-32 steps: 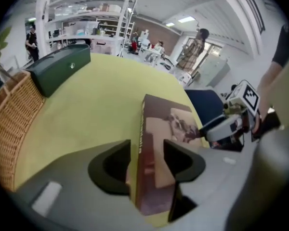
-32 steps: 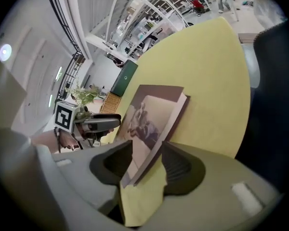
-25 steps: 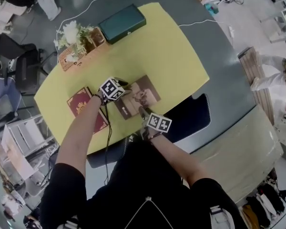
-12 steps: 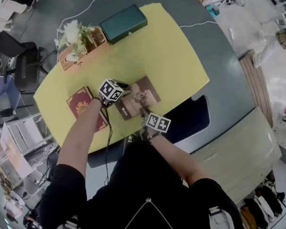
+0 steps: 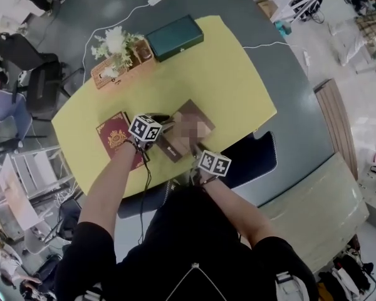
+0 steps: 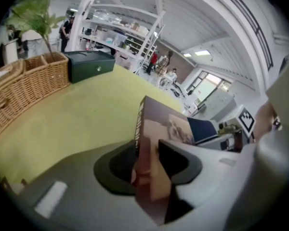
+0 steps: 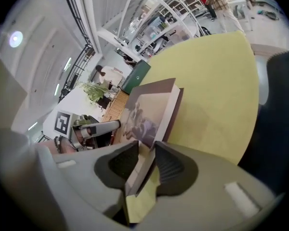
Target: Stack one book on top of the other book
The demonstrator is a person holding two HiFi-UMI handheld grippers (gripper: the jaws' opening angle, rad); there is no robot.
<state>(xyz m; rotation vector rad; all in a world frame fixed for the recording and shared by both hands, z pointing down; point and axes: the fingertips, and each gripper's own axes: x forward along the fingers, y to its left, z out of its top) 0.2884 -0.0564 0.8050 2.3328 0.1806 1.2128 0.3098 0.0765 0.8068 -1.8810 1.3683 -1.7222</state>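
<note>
My left gripper (image 6: 151, 160) and right gripper (image 7: 145, 165) have just closed their jaws onto the brown book (image 5: 187, 113) — it has come up off the yellow mat (image 5: 225, 80).

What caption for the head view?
Left hand-held gripper and right hand-held gripper, jaws just closed, grip the brown book beside the red book on the yellow table.
</note>
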